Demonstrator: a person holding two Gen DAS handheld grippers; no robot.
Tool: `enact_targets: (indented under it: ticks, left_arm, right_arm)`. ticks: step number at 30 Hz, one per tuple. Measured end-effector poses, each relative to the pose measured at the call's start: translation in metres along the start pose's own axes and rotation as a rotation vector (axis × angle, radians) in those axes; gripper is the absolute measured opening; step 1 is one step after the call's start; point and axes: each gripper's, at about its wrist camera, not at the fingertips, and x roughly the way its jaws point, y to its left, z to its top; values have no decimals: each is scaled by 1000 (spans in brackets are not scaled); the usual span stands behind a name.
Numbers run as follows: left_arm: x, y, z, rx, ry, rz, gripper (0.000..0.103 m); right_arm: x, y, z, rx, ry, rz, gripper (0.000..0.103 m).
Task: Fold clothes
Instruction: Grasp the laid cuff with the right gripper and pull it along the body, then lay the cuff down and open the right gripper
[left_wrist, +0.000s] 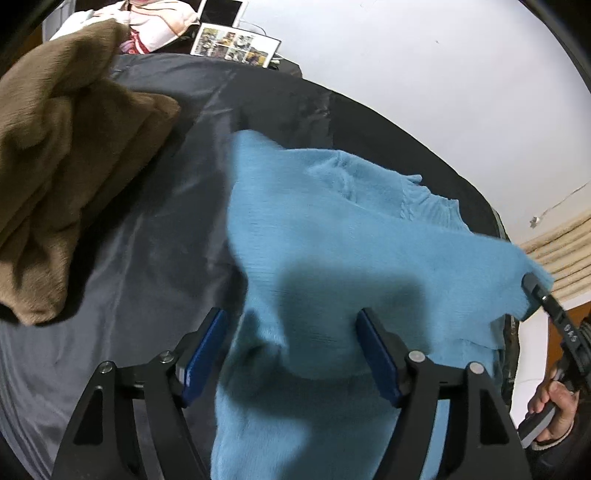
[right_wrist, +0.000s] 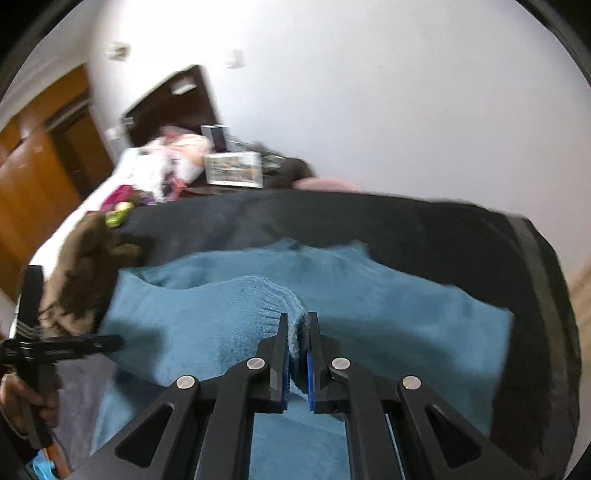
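A light blue knit sweater (left_wrist: 332, 229) lies spread on a dark cloth-covered surface (left_wrist: 155, 229). My left gripper (left_wrist: 291, 332) hangs over the sweater's near part. It is open, its blue pads (left_wrist: 378, 354) stand wide apart, and the knit lies below them. My right gripper (right_wrist: 297, 332) is shut on a ribbed edge of the sweater (right_wrist: 258, 295) and holds it lifted off the surface. In the left wrist view the right gripper (left_wrist: 533, 286) pinches the sweater's raised right corner. The left gripper (right_wrist: 85, 343) shows at the left edge of the right wrist view.
A brown fuzzy garment (left_wrist: 55, 184) is heaped at the left of the surface. Behind it are a pink and white clothes pile (left_wrist: 159, 26) and a printed photo sheet (left_wrist: 236, 44). A white wall runs along the far side. A hand (left_wrist: 554, 406) holds the right gripper's handle.
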Motion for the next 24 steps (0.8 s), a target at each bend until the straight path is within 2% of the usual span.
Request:
enact_targets:
  ticks: [4, 8, 15, 19, 22, 24]
  left_arm:
    - [20, -4, 7, 21, 32, 39, 77]
    - [30, -3, 14, 21, 47, 56, 77]
    - [34, 10, 22, 13, 47, 124, 76]
    - [35, 10, 26, 46, 28, 167, 77]
    - [35, 9, 29, 49, 29, 170, 77]
    - [33, 9, 31, 47, 28, 170, 77]
  right_arm:
    - [14, -32, -14, 44, 60, -67, 7]
    - [22, -46, -30, 52, 86, -122, 7]
    - [22, -53, -32, 60, 53, -205, 7]
    - [30, -55, -36, 63, 88, -221, 7]
    - [45, -65, -41, 101, 166, -201, 13]
    - [46, -70, -43, 116, 174, -211, 22]
